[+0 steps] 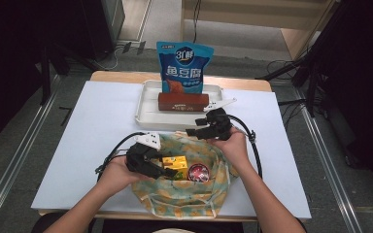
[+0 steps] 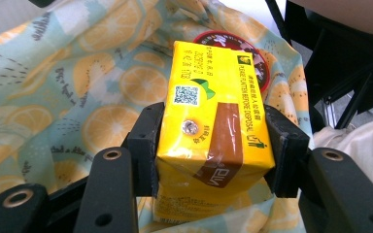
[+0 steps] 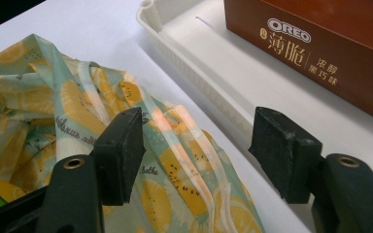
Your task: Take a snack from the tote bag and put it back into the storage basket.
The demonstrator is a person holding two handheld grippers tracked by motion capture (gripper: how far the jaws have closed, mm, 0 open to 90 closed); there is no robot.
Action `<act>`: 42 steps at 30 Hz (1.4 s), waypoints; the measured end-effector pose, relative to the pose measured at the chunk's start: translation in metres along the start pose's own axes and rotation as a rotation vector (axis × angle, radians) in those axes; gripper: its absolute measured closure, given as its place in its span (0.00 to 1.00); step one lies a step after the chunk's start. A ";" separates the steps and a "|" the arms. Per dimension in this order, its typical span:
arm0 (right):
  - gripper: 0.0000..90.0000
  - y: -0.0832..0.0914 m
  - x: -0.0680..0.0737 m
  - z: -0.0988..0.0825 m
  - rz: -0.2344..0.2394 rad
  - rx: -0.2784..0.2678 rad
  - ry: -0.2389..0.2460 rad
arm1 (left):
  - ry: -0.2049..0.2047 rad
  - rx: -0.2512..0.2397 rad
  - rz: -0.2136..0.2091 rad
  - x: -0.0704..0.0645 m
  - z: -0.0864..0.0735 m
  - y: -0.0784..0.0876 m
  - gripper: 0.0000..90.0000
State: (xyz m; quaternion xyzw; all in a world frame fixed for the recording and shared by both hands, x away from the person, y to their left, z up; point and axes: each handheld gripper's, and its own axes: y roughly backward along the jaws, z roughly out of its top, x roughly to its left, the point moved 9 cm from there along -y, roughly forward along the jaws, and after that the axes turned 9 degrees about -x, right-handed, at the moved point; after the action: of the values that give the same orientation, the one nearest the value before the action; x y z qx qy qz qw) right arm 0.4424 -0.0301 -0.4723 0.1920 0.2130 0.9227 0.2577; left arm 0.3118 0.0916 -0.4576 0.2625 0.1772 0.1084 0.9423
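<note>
While the left claw (image 2: 209, 160) clamps the yellow carton (image 2: 213, 131) inside the fruit-print bag (image 1: 184, 194), the right claw (image 3: 196, 155) gapes empty.
Risk: the glossy carton may slip or snag on slack cloth (no one pins the bag's rim).

White-covered surface (image 1: 102, 116) on grey floor (image 1: 34, 116), dark stands at 9 and 3 o'clock, wooden furniture (image 1: 272, 19) at 12.
</note>
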 end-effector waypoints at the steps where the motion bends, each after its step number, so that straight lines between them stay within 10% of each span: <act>1: 0.42 0.000 0.000 0.000 0.000 0.000 0.001 | -0.002 -0.001 0.002 0.000 0.000 0.001 0.56; 42: 0.42 -0.002 0.004 -0.001 0.011 0.005 0.011 | 0.044 -0.080 0.065 0.010 0.036 0.043 0.56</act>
State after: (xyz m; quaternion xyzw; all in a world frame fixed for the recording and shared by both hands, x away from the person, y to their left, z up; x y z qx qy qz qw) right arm 0.4399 -0.0267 -0.4730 0.1889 0.2159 0.9246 0.2507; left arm 0.3303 0.1136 -0.4085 0.2277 0.1851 0.1516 0.9439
